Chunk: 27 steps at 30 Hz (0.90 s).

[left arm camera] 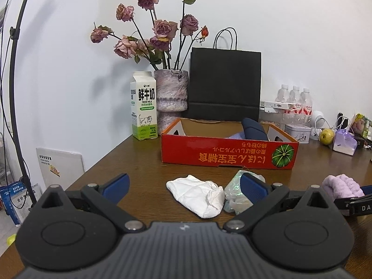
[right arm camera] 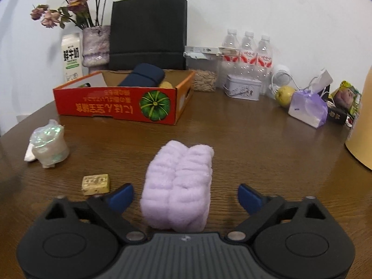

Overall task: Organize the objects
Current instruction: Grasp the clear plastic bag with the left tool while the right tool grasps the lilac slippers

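A fluffy lilac cloth lies folded on the brown table between the fingers of my right gripper; the jaws stand open with a gap on each side of it. The same lilac cloth shows at the right edge of the left wrist view. My left gripper is open above a crumpled white cloth and an iridescent wrapped bundle. The red cardboard box stands behind them and holds a dark blue case. The red box and a small tan block appear in the right wrist view.
At the back stand a milk carton, a vase of dried roses, a black paper bag and water bottles. A tin, a green apple and a purple pouch sit at the right. A tan object borders the right edge.
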Each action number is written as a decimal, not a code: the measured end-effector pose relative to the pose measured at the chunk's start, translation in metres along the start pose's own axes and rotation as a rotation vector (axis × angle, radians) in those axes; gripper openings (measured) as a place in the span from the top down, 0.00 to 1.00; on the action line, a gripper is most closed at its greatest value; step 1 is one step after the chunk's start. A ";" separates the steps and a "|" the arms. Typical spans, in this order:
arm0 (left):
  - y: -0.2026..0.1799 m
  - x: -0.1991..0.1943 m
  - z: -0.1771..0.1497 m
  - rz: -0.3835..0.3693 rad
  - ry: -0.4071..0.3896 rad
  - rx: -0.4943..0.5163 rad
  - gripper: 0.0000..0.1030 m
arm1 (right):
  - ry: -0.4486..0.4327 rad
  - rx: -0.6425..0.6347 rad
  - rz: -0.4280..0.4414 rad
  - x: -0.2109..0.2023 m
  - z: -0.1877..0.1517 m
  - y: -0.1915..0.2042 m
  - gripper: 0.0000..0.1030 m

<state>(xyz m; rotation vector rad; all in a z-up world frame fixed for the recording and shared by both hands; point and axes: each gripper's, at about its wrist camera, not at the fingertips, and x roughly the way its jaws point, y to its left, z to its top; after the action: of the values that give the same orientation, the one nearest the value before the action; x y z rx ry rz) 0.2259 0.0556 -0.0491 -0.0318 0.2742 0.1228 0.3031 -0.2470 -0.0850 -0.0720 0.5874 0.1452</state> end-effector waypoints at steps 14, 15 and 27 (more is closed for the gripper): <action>0.002 0.001 -0.001 0.023 0.007 -0.006 0.00 | -0.322 -0.067 -0.044 -0.051 -0.012 0.010 0.71; 0.002 0.001 -0.001 0.025 0.009 -0.006 0.00 | -0.333 -0.073 -0.042 -0.053 -0.012 0.011 0.72; -0.008 0.010 0.001 0.013 0.069 0.016 0.00 | -0.358 -0.072 -0.019 -0.058 -0.013 0.010 0.73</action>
<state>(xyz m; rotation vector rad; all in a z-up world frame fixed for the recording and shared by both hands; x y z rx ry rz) 0.2369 0.0491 -0.0506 -0.0185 0.3445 0.1323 0.2472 -0.2457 -0.0638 -0.1186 0.2241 0.1569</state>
